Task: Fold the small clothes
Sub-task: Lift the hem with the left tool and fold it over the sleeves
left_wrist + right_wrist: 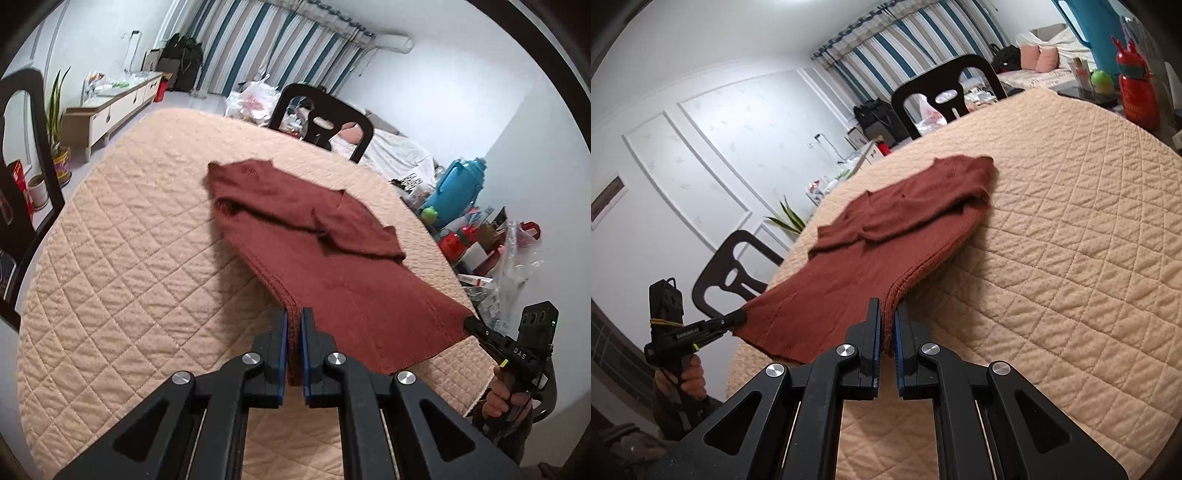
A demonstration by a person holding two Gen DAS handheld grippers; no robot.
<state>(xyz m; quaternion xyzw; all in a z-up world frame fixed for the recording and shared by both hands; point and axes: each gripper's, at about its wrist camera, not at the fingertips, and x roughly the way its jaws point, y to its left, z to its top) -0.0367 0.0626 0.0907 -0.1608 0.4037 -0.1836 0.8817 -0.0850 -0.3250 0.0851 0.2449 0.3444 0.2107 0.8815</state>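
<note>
Both tongs (294,321) (888,314) pinch sweater (332,236); chair (325,118) stands behind table (129,221).

Quilted peach table cover (122,258), black chairs (325,118) around it (striped curtains (266,44) behind).

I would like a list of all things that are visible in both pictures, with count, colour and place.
sweater: one, rust red, on the table, near hem lifted
quilted cover: one, peach, over the table
chairs: at least three, black, around the table
curtain: one, blue-white stripes, far wall
thermos jug: one, teal, right of the table
plant: one, green, on the floor at left
left claw: black, shut on a hem corner
right claw: black, shut on the other hem corner
</note>
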